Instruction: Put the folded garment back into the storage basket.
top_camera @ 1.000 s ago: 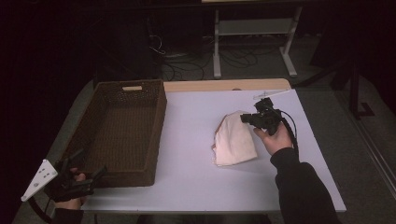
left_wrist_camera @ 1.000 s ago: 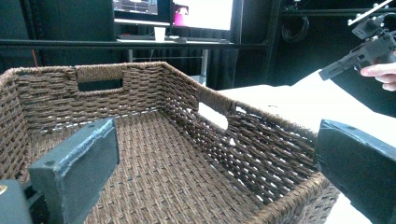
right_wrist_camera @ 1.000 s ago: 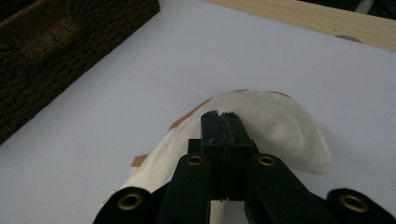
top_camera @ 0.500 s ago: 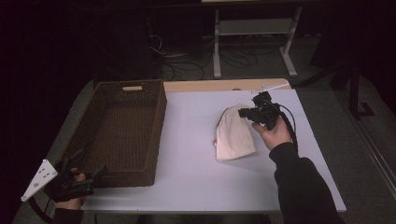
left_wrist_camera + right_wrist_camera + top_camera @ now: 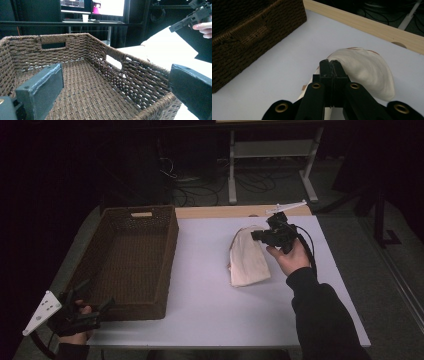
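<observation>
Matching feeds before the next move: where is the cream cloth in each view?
High view: cream cloth right of centre, beside the right gripper.
Left gripper view: pale sheet at upper right.
Right gripper view: centre, pinched in the jaws.
Shared landmark: wicker basket.

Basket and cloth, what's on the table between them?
Nothing: in the high view, bare white table separates the basket from the cloth.
</observation>
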The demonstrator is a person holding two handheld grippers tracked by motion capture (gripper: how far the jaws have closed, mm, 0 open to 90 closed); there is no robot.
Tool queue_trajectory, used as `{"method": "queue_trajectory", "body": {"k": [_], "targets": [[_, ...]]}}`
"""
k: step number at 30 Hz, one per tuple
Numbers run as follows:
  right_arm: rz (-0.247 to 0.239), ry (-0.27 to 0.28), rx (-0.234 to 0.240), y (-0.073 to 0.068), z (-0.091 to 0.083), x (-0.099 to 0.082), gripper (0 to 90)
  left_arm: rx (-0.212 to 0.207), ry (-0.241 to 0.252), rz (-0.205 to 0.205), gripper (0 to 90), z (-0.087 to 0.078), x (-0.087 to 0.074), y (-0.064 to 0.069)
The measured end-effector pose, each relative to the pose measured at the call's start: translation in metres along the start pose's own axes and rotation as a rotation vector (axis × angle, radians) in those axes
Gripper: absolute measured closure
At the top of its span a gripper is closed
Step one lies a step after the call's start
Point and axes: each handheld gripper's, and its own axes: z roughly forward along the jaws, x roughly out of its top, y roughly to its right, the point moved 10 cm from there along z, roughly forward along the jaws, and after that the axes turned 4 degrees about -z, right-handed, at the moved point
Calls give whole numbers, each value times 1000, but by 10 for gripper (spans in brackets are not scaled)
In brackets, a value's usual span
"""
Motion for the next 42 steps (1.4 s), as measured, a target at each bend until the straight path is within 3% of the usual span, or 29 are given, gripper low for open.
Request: {"method": "queue_trajectory", "body": {"k": [8, 17, 42], "targets": [[-13, 20, 2, -5, -6, 17, 878, -1, 1, -2, 0, 0, 0, 0], [-50, 52, 20, -22, -13, 46, 879, -1, 2, -2, 0, 0, 0, 0], [-102, 113, 52, -47, -22, 90, 879, -2, 3, -4, 0, 0, 0, 0]]}}
